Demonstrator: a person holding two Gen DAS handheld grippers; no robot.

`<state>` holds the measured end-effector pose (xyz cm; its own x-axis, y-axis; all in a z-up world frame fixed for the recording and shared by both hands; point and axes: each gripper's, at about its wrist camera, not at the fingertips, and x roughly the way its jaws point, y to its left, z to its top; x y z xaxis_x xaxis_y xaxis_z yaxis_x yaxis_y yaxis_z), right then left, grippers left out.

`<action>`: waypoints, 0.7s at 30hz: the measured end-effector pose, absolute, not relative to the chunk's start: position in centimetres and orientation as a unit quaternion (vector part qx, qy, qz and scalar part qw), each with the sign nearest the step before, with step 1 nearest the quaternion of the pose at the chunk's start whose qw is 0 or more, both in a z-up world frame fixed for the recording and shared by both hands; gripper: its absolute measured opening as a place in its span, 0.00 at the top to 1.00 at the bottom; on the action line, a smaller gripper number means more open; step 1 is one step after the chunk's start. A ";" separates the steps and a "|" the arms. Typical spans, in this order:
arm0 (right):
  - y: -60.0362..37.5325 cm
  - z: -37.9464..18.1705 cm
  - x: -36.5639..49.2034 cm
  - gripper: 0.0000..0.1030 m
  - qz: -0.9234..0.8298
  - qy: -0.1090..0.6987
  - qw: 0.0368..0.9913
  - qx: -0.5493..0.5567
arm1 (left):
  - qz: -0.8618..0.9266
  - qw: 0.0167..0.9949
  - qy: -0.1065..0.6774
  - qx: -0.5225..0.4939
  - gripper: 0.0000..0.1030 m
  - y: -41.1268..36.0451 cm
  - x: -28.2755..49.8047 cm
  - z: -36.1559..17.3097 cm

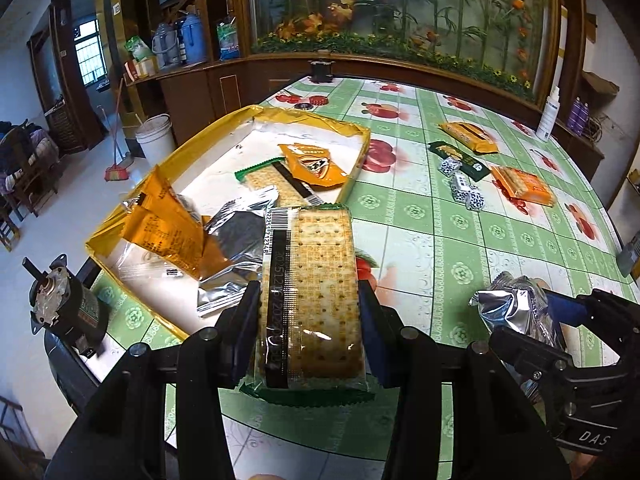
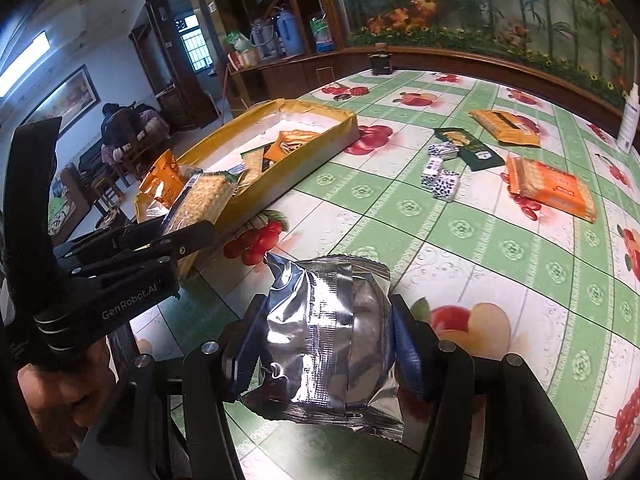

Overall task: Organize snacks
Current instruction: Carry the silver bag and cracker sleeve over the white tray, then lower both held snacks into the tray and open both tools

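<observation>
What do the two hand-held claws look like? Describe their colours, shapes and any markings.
Both claws are black, angular plastic frames with round silver bolt heads. The left claw and right claw carry blue ribbed pads on their fingers. White "GenRobot.AI" lettering marks the left claw's side; "DAS" shows on the right.

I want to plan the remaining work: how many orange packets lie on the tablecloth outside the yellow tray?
2. One orange packet lies farther off, behind the dark green packet; the other nearer, right of the patterned sweets. None seems hidden.
</observation>
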<state>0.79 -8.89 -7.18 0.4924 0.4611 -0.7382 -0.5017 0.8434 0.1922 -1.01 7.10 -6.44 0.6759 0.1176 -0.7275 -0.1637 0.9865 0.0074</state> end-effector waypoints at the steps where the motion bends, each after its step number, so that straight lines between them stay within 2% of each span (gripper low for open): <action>1: -8.7 -7.2 0.7 0.41 0.280 0.420 0.863 -0.025 | 0.077 0.915 0.396 -0.032 0.57 7.3 -1.0 -6.5; 21: -1.0 -4.4 4.4 0.41 0.336 0.383 0.860 -0.044 | 0.129 0.916 0.376 -0.057 0.57 13.7 -0.4 -4.9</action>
<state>4.38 -1.01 -4.44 0.4820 0.5434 -0.6873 -0.6107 0.7709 0.1812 -0.41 13.71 -4.95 0.6845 0.1930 -0.7030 -0.2780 0.9606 -0.0070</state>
